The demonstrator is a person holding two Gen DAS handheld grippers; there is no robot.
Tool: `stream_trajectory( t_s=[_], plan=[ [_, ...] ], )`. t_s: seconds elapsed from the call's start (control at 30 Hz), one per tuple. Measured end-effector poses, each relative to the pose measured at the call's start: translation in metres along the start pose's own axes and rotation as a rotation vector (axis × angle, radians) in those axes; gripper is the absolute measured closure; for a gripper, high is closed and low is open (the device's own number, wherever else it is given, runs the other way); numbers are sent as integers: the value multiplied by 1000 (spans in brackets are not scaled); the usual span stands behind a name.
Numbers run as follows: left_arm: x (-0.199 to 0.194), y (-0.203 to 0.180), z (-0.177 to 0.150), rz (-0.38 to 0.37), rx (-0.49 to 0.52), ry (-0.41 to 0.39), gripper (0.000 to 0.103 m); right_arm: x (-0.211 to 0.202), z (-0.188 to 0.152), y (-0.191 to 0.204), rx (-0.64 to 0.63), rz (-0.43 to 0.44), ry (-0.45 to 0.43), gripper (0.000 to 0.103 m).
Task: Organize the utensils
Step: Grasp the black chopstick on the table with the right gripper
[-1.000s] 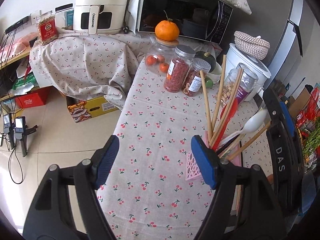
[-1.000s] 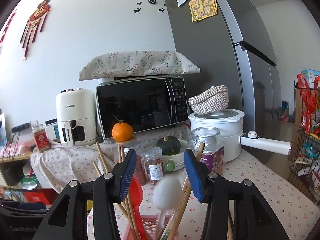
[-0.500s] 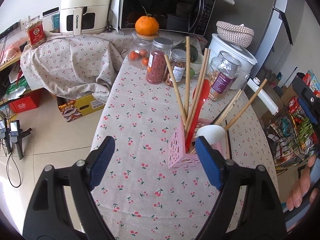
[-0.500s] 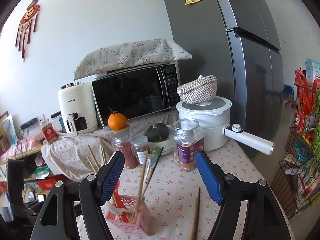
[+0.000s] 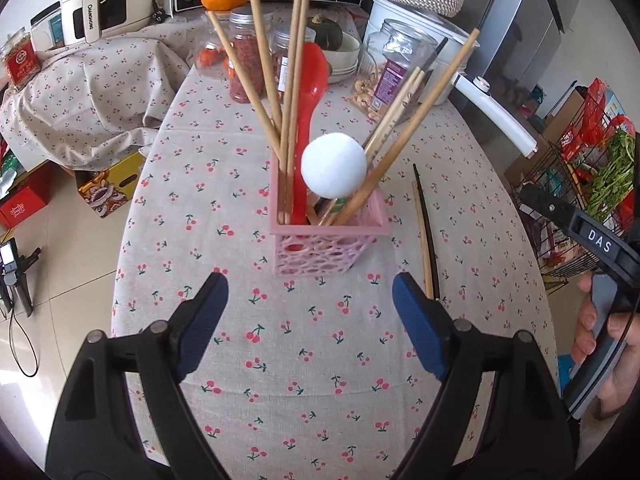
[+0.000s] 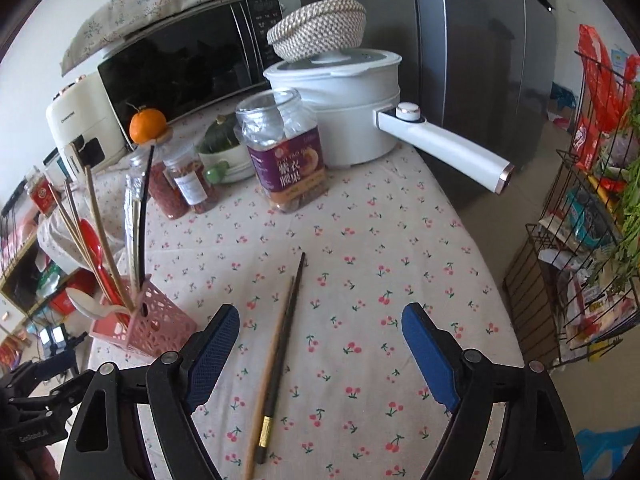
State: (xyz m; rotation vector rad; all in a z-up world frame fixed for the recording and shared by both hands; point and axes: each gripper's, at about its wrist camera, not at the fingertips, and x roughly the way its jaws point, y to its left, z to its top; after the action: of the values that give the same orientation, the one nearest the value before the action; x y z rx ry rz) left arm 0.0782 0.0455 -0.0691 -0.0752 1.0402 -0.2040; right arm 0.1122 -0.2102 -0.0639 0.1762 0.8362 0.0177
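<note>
The left gripper [image 5: 310,312] hangs over the cherry-print tablecloth [image 5: 248,360] in the lower part of its frame. Its jaws stand wide open, nothing is between the blue pads, and they have just been opening a little more. Just above it, in the centre of the frame, stands the pink holder [image 5: 326,240], upright. Inside it lean several wooden chopsticks [image 5: 262,48], a red spoon [image 5: 310,88] and a white spoon [image 5: 334,166] whose round bowl faces the camera.

The right gripper [image 6: 320,340] also has its jaws wide open and empty, and they have just been opening. Between its 2 fingers, on the cloth, lie 2 loose chopsticks: a dark chopstick [image 6: 286,332] and a light wooden chopstick [image 6: 266,380], side by side and touching along part of their length. In this view the pink holder [image 6: 156,326] is at the lower left, near the left finger. A hand [image 5: 608,344] holding a gripper shows at the right edge of the left view.
</note>
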Motion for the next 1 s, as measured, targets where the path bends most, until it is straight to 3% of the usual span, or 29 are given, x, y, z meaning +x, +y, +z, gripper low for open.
stream_trajectory(
  t_s=[0.2, 0.4, 0.57, 1.0],
  plan=[
    [12, -16, -4, -5, 40, 48, 19, 56, -7, 5, -46, 3, 212, 18],
    [19, -21, -3, -4, 52, 69, 19, 113, -9, 2, -55, -84, 366, 18],
    [22, -22, -5, -4, 59, 81, 19, 129, -4, 2, -32, -70, 382, 18],
    [26, -29, -10, 7, 86, 98, 19, 153, -2, 16, -72, -154, 378, 18]
  ],
)
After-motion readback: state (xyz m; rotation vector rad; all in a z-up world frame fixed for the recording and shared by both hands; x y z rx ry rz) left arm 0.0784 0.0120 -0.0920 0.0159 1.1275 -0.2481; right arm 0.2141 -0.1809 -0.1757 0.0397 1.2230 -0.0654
